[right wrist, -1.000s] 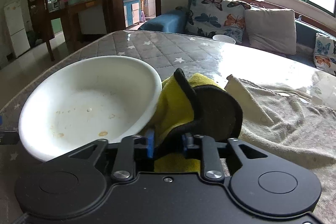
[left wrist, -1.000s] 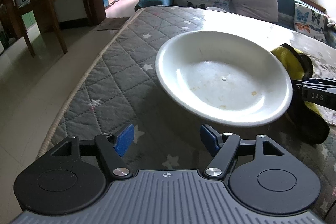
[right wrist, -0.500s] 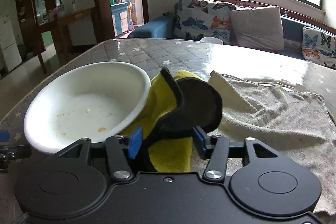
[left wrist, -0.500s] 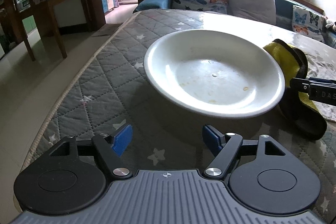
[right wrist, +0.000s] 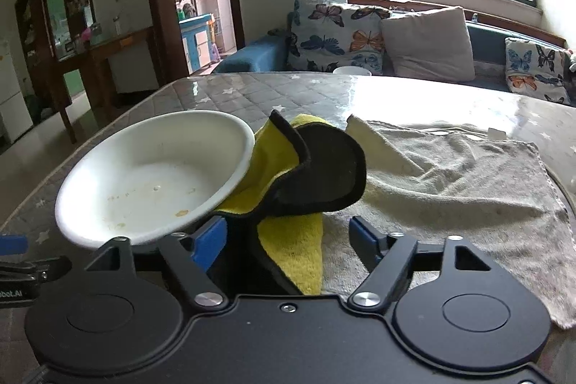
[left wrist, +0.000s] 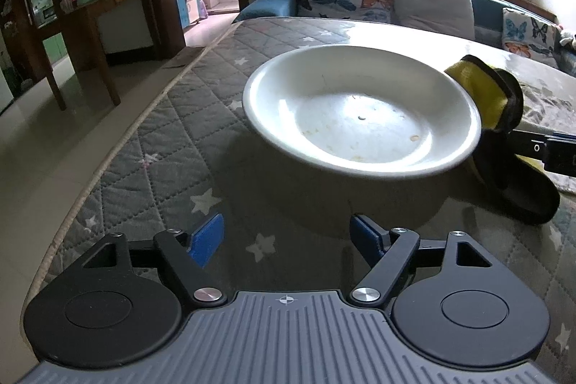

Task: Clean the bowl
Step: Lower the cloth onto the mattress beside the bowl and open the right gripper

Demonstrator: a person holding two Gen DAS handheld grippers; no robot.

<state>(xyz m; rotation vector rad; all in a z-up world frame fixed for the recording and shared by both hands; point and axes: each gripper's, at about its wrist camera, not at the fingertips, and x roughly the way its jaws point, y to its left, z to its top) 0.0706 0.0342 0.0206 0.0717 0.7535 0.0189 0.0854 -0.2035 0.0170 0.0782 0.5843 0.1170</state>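
A white bowl point(left wrist: 360, 117) with small food specks inside sits on the quilted grey table cover point(left wrist: 172, 139); it also shows in the right wrist view point(right wrist: 151, 179). A yellow and black cloth point(right wrist: 298, 175) lies crumpled against the bowl's right side; it also shows in the left wrist view point(left wrist: 500, 117). My right gripper point(right wrist: 288, 240) is open, its blue pads either side of the cloth, not pinching it. My left gripper point(left wrist: 286, 236) is open and empty, a little short of the bowl's near edge.
A beige towel point(right wrist: 468, 175) is spread on the table to the right of the cloth. A small white cup point(right wrist: 352, 71) stands at the table's far edge. Cushions point(right wrist: 424, 45) and a sofa lie behind. The table edge point(left wrist: 118, 146) drops off on the left.
My right gripper has opened and let go of the yellow and black cloth, which now rests against the bowl. My left gripper has drawn back slightly from the bowl.
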